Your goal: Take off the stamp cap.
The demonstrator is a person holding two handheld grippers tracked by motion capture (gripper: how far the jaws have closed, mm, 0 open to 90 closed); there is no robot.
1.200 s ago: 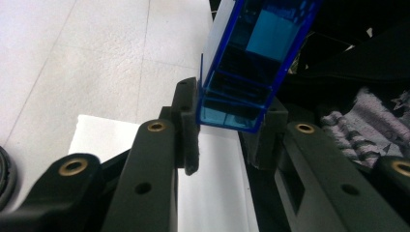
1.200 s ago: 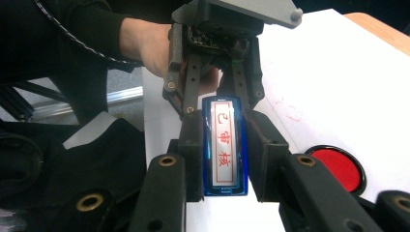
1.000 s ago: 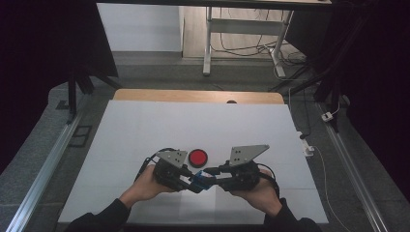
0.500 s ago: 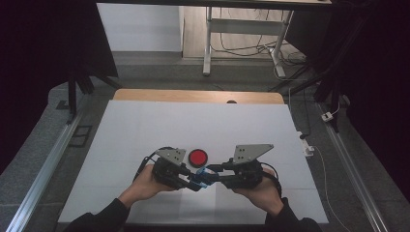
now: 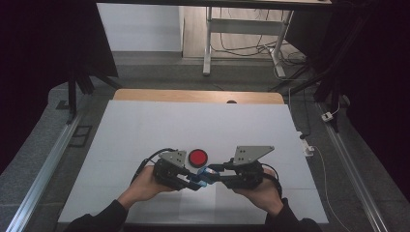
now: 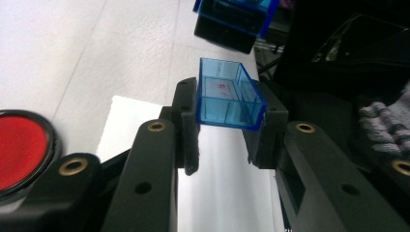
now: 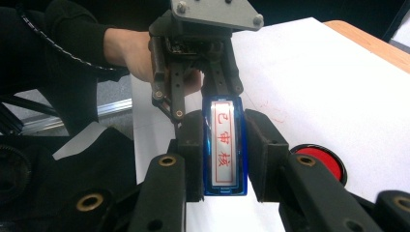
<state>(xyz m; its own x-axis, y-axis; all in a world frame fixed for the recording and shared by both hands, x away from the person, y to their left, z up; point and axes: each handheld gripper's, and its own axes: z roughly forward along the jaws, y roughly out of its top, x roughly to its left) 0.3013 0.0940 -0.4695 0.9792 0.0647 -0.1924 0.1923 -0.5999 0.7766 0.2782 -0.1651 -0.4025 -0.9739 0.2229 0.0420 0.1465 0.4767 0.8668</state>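
From above, hands hide the grip. Near the tabletop's front edge, left gripper (image 6: 223, 137) clasps a blue cap (image 6: 228, 100); right gripper (image 7: 223, 150) clamps the blue stamp (image 7: 223, 145) (red characters), beside a red ink pad (image 5: 197, 157).

left claw (image 5: 193, 181) and right claw (image 5: 209, 175) tips meeting, both clamped.

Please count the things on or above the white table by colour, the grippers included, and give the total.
Blue: 2, the stamp cap and the stamp body.
Red: 1, the round ink pad.
Black: 2, the left gripper and the right gripper.
Total: 5.
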